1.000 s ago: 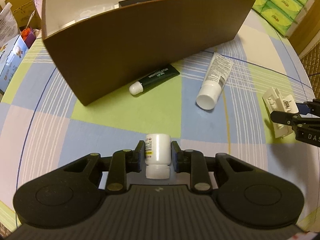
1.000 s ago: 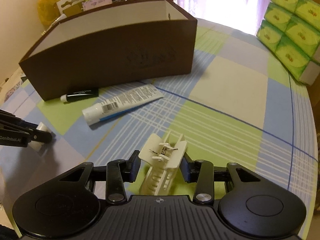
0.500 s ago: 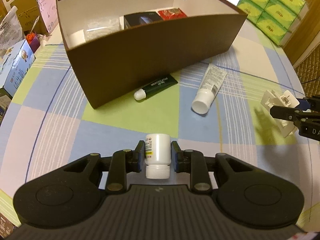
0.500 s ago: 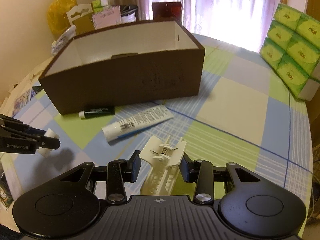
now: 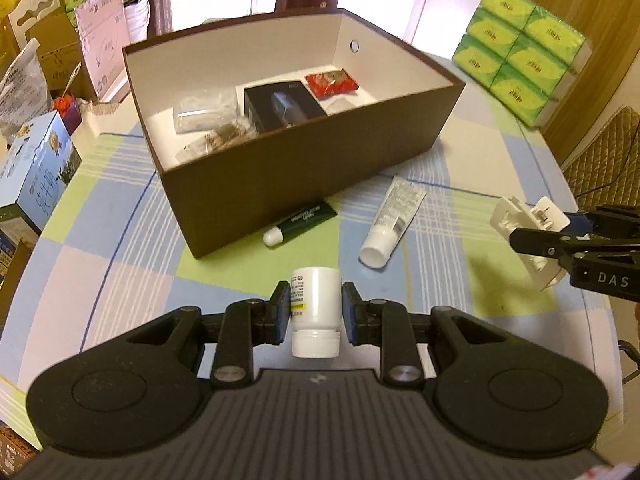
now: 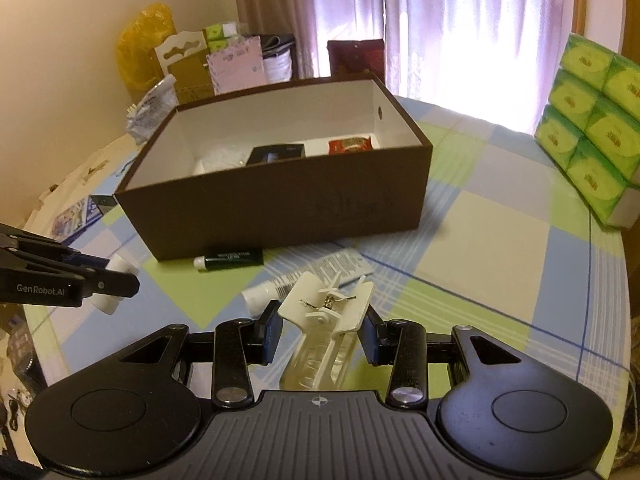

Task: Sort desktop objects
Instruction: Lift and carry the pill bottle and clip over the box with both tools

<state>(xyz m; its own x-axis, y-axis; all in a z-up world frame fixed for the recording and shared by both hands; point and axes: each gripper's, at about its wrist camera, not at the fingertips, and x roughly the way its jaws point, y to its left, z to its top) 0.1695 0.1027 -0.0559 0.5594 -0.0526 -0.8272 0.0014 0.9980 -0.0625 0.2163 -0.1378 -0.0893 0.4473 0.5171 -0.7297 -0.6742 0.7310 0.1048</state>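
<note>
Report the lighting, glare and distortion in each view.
Left wrist view: backlit window blows out white behind the open brown cardboard box; fisheye bows the checked tablecloth. Right wrist view: curtains glare purple-white, washing the tablecloth's far edge; the white plastic clip looks sharp.

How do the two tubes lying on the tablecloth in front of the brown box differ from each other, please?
The dark green tube is slimmer and shorter; the white tube is fatter and longer. The dark green tube lies close against the brown box, while the white tube lies further out. Both lie flat with white caps, untouched by either tool.
</note>
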